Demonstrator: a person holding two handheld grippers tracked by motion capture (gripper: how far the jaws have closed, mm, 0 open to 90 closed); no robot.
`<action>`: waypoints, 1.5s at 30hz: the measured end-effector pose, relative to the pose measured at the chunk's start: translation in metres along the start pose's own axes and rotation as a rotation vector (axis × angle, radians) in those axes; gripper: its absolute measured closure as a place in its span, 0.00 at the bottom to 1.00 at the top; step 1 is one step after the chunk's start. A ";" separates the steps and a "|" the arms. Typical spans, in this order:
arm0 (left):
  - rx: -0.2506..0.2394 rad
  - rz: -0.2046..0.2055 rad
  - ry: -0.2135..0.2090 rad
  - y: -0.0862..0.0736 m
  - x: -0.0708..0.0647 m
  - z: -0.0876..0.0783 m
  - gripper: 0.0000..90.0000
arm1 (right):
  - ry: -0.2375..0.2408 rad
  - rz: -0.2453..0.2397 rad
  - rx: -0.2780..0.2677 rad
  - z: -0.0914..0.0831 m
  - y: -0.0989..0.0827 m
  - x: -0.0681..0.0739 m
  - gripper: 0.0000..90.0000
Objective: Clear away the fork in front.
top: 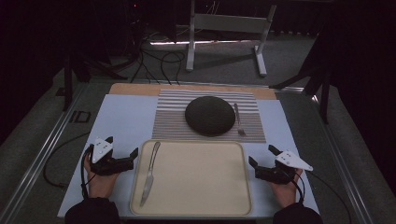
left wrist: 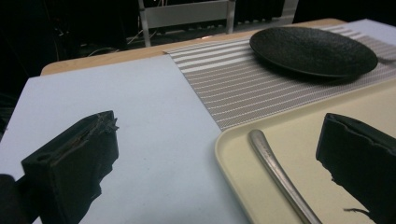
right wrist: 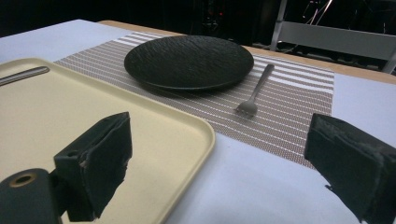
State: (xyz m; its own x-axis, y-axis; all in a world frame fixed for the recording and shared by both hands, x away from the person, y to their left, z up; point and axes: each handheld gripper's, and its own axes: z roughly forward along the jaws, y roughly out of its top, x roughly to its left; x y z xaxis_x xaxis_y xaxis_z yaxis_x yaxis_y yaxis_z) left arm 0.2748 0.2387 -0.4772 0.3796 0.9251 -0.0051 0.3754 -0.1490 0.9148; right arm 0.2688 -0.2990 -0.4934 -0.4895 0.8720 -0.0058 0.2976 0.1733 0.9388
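A cream tray (top: 201, 205) lies at the near middle of the table, with a metal knife (top: 150, 171) along its left side. Beyond it a black plate (top: 209, 115) sits on a striped placemat (top: 170, 121), and a fork (top: 239, 120) lies to the plate's right. My left gripper (top: 122, 145) rests open just left of the tray, nothing between its jaws. My right gripper (top: 262, 154) rests open just right of the tray, also holding nothing. The left gripper view shows the knife handle (left wrist: 275, 172) on the tray (left wrist: 233, 154); the right gripper view shows the plate (right wrist: 189, 60) and fork (right wrist: 254, 95).
A pale blue sheet (top: 121, 121) covers the wooden table under placemat and tray. A white metal stand (top: 229, 28) and loose cables (top: 159, 60) are on the floor beyond the far edge. Metal rails (top: 42, 154) run along the table's sides.
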 end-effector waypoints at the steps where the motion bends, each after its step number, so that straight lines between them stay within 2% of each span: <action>1: -0.002 -0.006 -0.002 -0.001 0.001 0.000 0.00 | -0.002 0.000 0.001 0.000 0.000 0.000 0.08; 12: 0.005 -0.003 0.009 -0.006 0.000 0.003 0.00 | -0.009 0.000 0.022 0.004 0.001 0.001 0.08; 14: 0.003 -0.003 0.015 -0.007 0.001 0.002 0.00 | -0.010 0.012 0.025 0.004 0.001 0.001 0.08; 23: -0.003 -0.036 0.036 -0.010 0.006 0.000 0.00 | -0.017 0.022 0.054 0.006 0.003 0.000 0.08; 34: -0.005 -0.035 0.034 -0.010 0.004 0.000 0.00 | -0.060 0.030 0.103 0.012 0.026 -0.009 0.08; 36: -0.005 -0.037 0.036 -0.010 0.004 0.000 0.00 | -0.076 0.034 0.133 0.019 0.038 -0.014 0.08; 41: -0.005 -0.036 0.038 -0.010 0.004 0.001 0.00 | -0.084 0.043 0.165 0.027 0.049 -0.018 0.09; 45: -0.006 -0.038 0.038 -0.010 0.004 0.001 0.00 | -0.096 0.049 0.207 0.040 0.070 -0.023 0.11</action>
State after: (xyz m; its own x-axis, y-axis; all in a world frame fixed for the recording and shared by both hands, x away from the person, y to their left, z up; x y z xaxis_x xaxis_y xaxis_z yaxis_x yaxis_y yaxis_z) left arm 0.2731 0.2435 -0.4870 0.3327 0.9427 -0.0250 0.3839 -0.1112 0.9166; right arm 0.3334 -0.2888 -0.4414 -0.3932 0.9195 -0.0035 0.4859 0.2110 0.8481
